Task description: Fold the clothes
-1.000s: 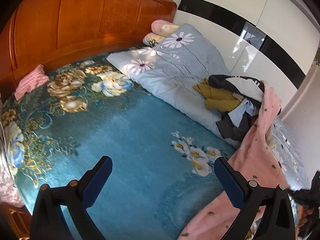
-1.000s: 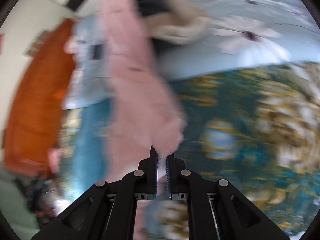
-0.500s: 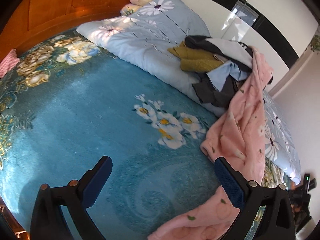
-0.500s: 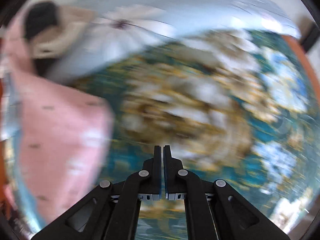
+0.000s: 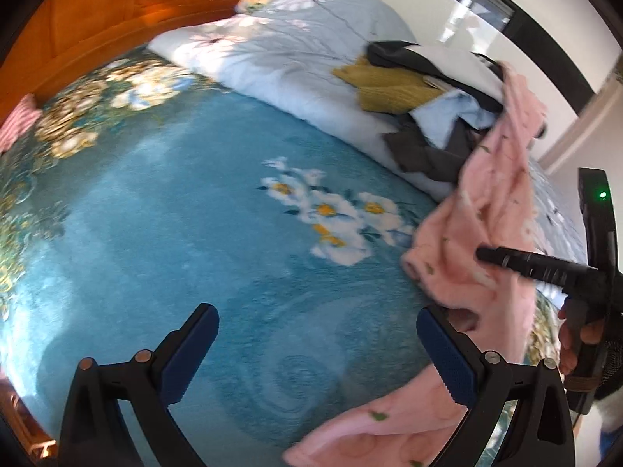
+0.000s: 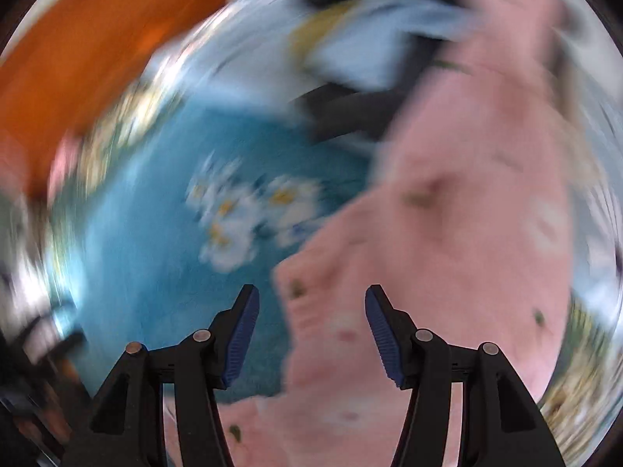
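Since a second ago: pinch on the pink garment (image 6: 447,194) let go, right gripper (image 6: 309,334) swung round, jaws opening above a pink edge, pressing nothing. Left gripper (image 5: 317,354) spread wide, empty, lower over the teal blanket (image 5: 175,233). Likely meaning: garment dragged off the clothes pile (image 5: 420,89), ready for spreading. Garment: soft fleece, speckled, rumpled, trailing from the pile down onto the blanket. Blanket: plush, flower-patterned.
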### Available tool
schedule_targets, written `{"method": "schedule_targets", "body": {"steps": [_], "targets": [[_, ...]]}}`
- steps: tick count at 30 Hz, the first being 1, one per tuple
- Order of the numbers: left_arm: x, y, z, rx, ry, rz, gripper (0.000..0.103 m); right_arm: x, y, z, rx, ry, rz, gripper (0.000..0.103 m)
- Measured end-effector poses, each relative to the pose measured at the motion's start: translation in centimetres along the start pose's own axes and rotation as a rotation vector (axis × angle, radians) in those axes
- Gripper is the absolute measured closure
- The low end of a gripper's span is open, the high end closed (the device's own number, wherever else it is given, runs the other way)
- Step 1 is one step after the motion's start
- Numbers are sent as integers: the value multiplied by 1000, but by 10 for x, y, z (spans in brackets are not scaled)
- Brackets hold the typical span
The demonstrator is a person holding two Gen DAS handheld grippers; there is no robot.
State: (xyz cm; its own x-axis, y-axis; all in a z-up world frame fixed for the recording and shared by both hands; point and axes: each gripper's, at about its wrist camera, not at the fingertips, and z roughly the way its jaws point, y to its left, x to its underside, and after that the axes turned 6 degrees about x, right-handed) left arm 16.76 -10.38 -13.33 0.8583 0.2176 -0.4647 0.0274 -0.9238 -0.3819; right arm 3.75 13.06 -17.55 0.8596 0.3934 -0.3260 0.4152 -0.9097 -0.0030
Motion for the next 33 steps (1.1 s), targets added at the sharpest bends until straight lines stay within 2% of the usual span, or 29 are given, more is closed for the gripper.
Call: {"method": "schedule_targets", "body": {"steps": [3,5,6,11,13,15,17,18,19,21,22,27,31,33], "targets": [[0,25,-7,-24,-26,-83,0,0,38,31,97,84,-224,45],[1,41,-12,-30,-35,-136,0,2,47,53,181,127,-293,45],[1,48,-15,-35,-40,-155,0,2,45,64,217,148,-280,45],[3,71,-29,-55,-77,-208,0,7,25,90,239,216,-149,45],[4,78,-33,-57,-91,-226,0,7,13,84,223,198,-70,54],[4,86,-38,-54,-104,-248,0,7,1,78,204,179,13,71],[4,93,-41,-48,-116,-271,0,3,-18,63,148,149,138,76],[5,97,-43,-44,-123,-284,0,2,-28,55,112,134,205,91],[5,101,-46,-40,-130,-297,0,1,-40,45,28,118,295,95],[6,109,-51,-29,-145,-324,0,-2,-57,24,-119,78,421,95],[7,114,-53,-23,-152,-338,0,-5,-59,11,-162,49,432,95],[10,135,-63,2,-182,-401,0,-27,-55,-24,-176,-22,384,96],[13,149,-73,8,-209,-434,0,-37,-34,-40,-319,-82,408,96],[16,158,-76,19,-221,-459,0,-47,-10,-48,-372,-112,354,96]]}}
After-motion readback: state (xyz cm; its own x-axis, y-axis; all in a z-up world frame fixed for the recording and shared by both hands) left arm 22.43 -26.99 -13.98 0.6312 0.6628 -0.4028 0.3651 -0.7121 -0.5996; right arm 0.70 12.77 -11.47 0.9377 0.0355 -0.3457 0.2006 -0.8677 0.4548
